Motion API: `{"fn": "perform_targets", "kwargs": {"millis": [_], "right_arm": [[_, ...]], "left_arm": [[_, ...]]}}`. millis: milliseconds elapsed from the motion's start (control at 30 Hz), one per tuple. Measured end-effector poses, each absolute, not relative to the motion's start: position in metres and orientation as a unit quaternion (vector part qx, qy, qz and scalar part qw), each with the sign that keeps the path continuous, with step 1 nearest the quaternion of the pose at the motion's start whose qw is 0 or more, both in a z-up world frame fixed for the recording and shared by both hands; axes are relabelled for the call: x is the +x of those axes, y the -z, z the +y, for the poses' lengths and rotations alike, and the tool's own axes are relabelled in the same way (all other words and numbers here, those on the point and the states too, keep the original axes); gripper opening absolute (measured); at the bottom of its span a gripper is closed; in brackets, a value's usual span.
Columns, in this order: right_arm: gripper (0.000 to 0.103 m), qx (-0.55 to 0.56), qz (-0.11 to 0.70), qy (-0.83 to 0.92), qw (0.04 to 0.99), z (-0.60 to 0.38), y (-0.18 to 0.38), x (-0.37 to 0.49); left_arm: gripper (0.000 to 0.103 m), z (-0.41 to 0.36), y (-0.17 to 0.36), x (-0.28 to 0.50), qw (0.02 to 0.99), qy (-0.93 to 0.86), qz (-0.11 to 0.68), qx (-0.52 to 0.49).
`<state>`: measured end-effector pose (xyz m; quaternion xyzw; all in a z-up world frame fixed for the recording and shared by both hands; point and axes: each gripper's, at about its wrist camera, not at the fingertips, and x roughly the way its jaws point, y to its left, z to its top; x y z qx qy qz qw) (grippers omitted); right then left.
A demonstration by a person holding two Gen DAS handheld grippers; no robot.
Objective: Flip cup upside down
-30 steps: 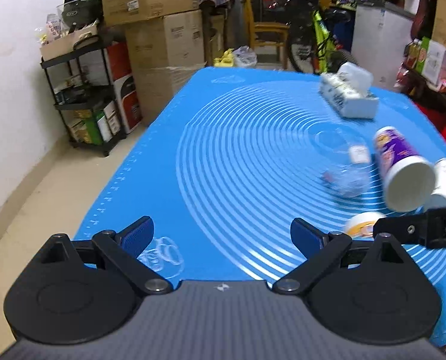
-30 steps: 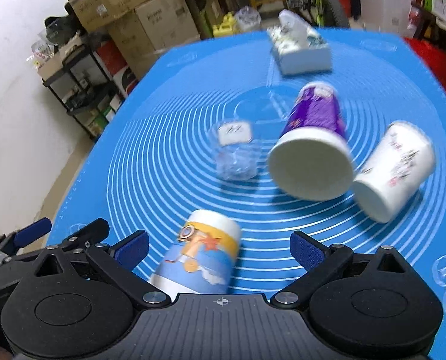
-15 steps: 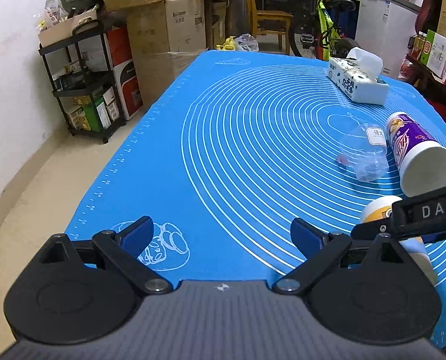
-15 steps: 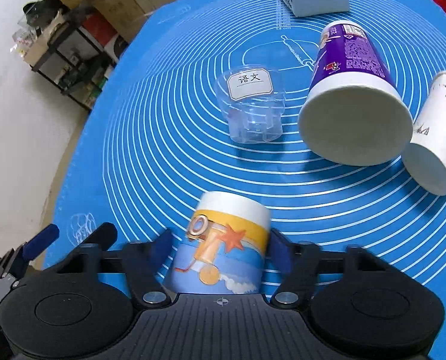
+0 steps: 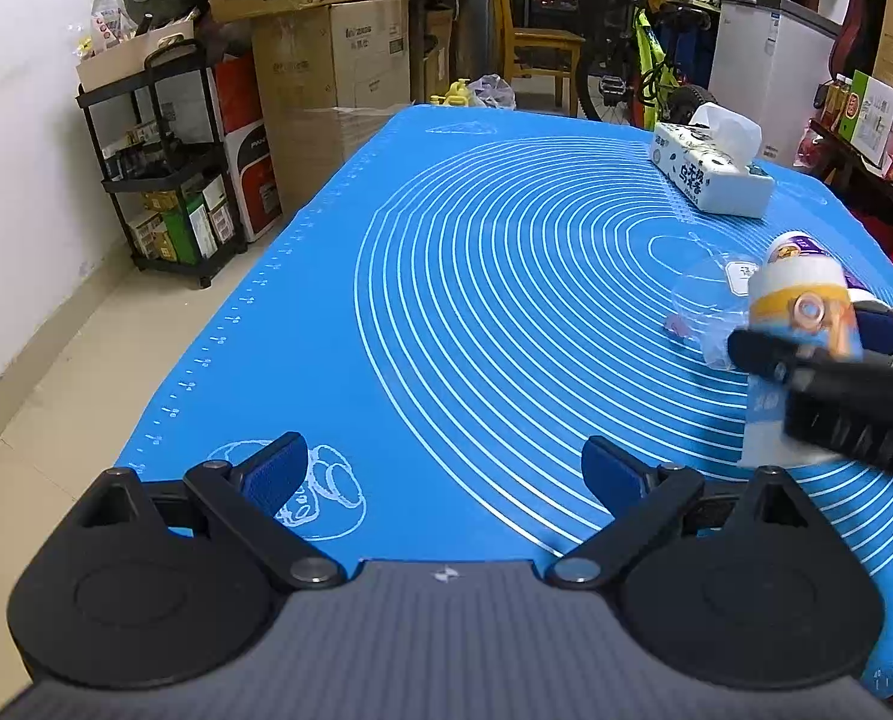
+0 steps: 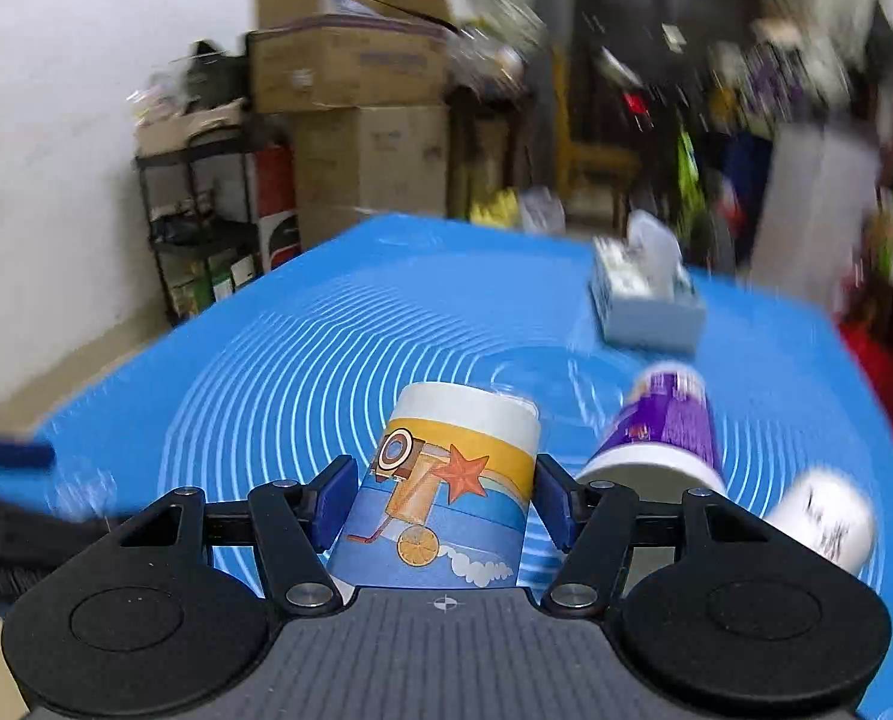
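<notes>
The right hand-held gripper is gripping the cup between its pads, base pointing forward; the left hand-held gripper is staying open, holding nothing.

Tissue pack: Chinese print "无极". Clear cup label: characters, cut off.

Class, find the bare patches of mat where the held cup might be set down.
Bare: the mat's left and centre, from the left tongs to its far edge. Crowded: the right side, with tissue box, clear cup and purple cup.
</notes>
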<state>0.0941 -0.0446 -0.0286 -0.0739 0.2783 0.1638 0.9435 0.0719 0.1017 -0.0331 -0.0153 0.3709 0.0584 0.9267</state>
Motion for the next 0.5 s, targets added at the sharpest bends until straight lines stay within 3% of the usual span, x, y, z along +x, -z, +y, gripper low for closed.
{"fn": "perform_targets", "kwargs": {"millis": [267, 500], "right_arm": [[0.066, -0.147, 0.226, -0.19, 0.944, -0.046, 0.038, 0.061], [0.064, -0.113, 0.27, -0.207, 0.933, -0.064, 0.037, 0.053]], "left_arm": [[0.097, 0.095, 0.033, 0.07, 0.928, -0.05, 0.369, -0.016], [0.097, 0.088, 0.03, 0.062, 0.93, -0.043, 0.364, -0.024]]}}
